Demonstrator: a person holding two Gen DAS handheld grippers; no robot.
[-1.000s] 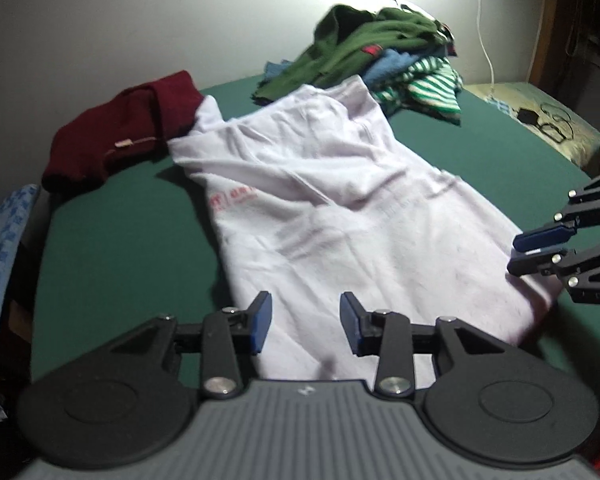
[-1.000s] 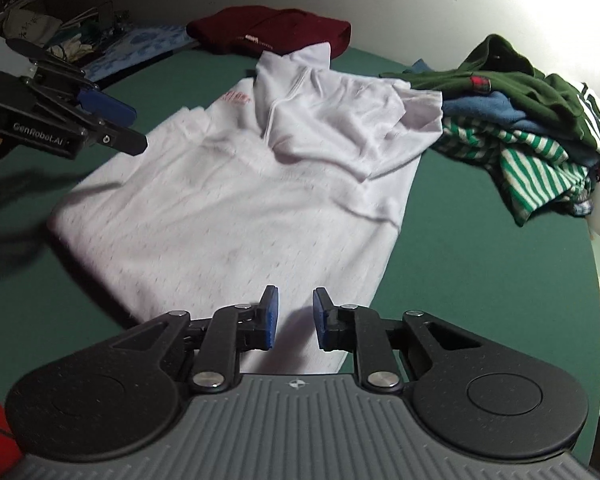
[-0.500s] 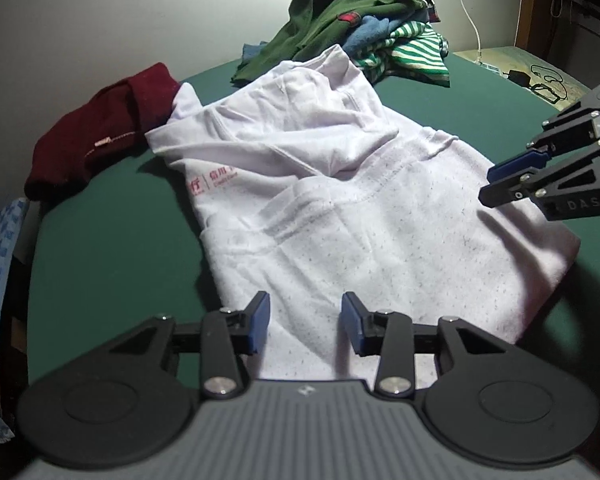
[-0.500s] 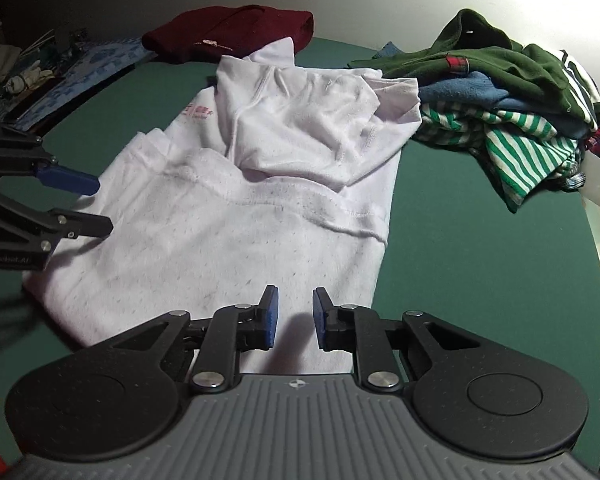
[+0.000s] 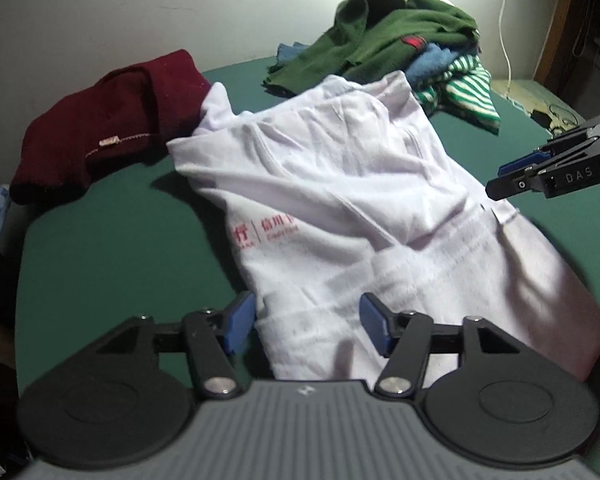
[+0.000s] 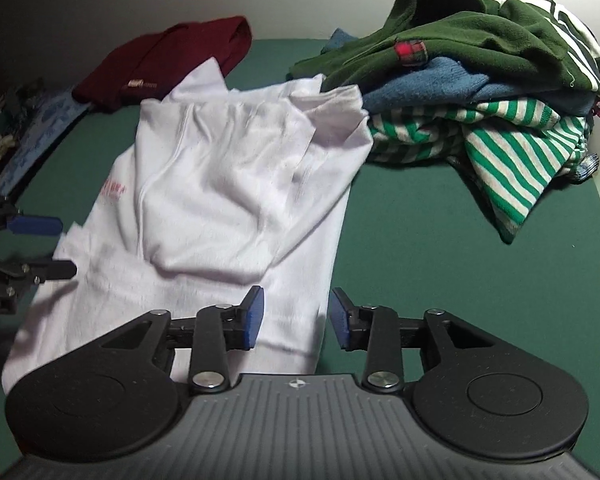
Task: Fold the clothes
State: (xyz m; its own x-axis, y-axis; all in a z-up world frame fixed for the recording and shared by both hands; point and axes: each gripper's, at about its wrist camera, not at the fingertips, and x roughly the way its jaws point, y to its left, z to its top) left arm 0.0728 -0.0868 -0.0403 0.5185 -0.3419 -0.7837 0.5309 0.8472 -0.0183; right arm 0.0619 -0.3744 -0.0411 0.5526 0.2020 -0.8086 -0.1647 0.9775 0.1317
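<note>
A white T-shirt (image 5: 364, 208) (image 6: 228, 200) with a small red print lies partly folded on the green table (image 5: 112, 264) (image 6: 416, 240). My left gripper (image 5: 308, 324) is open over the shirt's near left edge, cloth lying between its blue pads. My right gripper (image 6: 296, 318) is open above the shirt's near right edge. Each gripper shows in the other's view: the right one (image 5: 512, 178) at the far right, the left one (image 6: 56, 246) at the far left.
A folded dark red garment (image 5: 108, 132) (image 6: 168, 64) lies at the table's back left, touching the shirt's collar end. A pile of green, blue and striped clothes (image 5: 404, 44) (image 6: 472, 76) sits at the back right. Blue patterned cloth (image 6: 40, 136) lies off the left edge.
Both grippers have moved forward along the shirt toward its folded upper part. Both jaws have opened wider, the right gripper's most clearly. The shirt looks as it did.
</note>
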